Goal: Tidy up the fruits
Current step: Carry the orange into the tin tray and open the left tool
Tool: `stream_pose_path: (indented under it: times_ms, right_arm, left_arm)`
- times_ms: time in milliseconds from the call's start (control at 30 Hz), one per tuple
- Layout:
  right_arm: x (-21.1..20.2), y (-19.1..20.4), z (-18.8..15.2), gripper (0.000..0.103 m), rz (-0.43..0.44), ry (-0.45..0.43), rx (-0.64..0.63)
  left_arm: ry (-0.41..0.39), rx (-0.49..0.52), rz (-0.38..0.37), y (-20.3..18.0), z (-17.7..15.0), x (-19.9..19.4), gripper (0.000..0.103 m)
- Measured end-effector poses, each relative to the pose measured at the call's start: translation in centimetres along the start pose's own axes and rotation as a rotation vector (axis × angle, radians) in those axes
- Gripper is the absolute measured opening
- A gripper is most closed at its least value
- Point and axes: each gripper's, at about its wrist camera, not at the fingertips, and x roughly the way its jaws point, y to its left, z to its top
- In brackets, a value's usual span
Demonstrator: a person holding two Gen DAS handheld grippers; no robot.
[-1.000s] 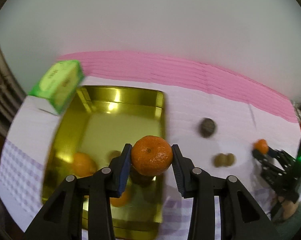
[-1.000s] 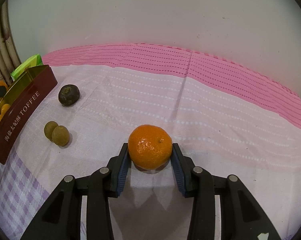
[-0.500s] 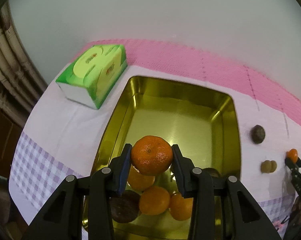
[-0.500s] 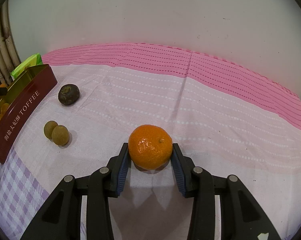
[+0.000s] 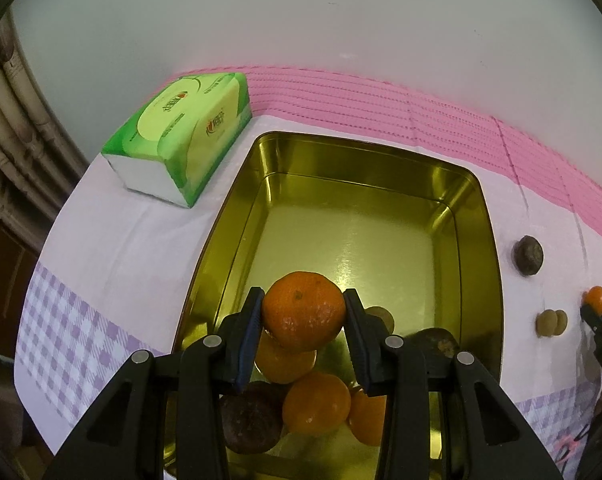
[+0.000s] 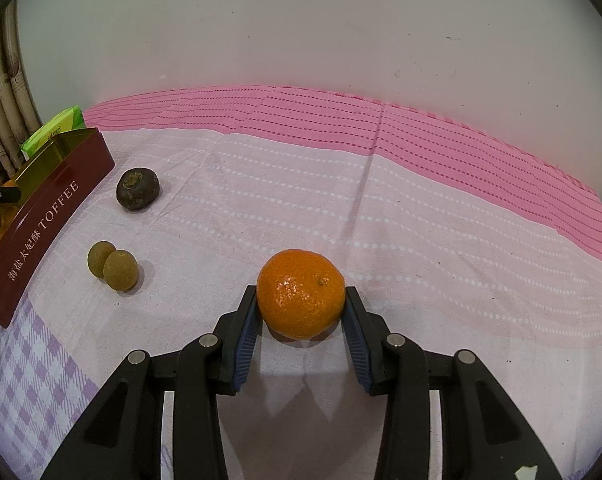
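Left wrist view: the left tool [image 5: 303, 312] points steeply down over the gold tin [image 5: 477, 188], clamped on a mandarin [image 5: 303, 310]. Its fingers hide part of the fruit heap [image 5: 315, 402] in the tin's near end, where one small round fruit behind the right finger is hard to identify. Right wrist view: the right tool [image 6: 301, 300] grips a second mandarin [image 6: 301, 294] low over the cloth-covered surface [image 6: 441, 240]; whether it rests there is unclear. The tin is cut off at left.
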Motion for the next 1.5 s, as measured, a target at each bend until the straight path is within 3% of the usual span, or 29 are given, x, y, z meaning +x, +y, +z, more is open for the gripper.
stream_pose_path:
  times_ms: [800, 1067, 1500]
  right_arm:
    - [0.0, 0.0, 0.0, 0.039, 0.0, 0.001, -0.001]
    - [0.0, 0.0, 0.1, 0.039, -0.001, 0.001, -0.001]
    - [0.0, 0.0, 0.1, 0.04, -0.001, 0.002, -0.002]
  left_arm:
    - [0.032, 0.034, -0.009, -1.5, 0.2, 1.7, 0.04]
    - [0.008, 0.112, 0.041, -2.8, -0.7, 1.6, 0.04]
    - [0.006, 0.142, 0.062, -3.3, -0.6, 1.7, 0.042]
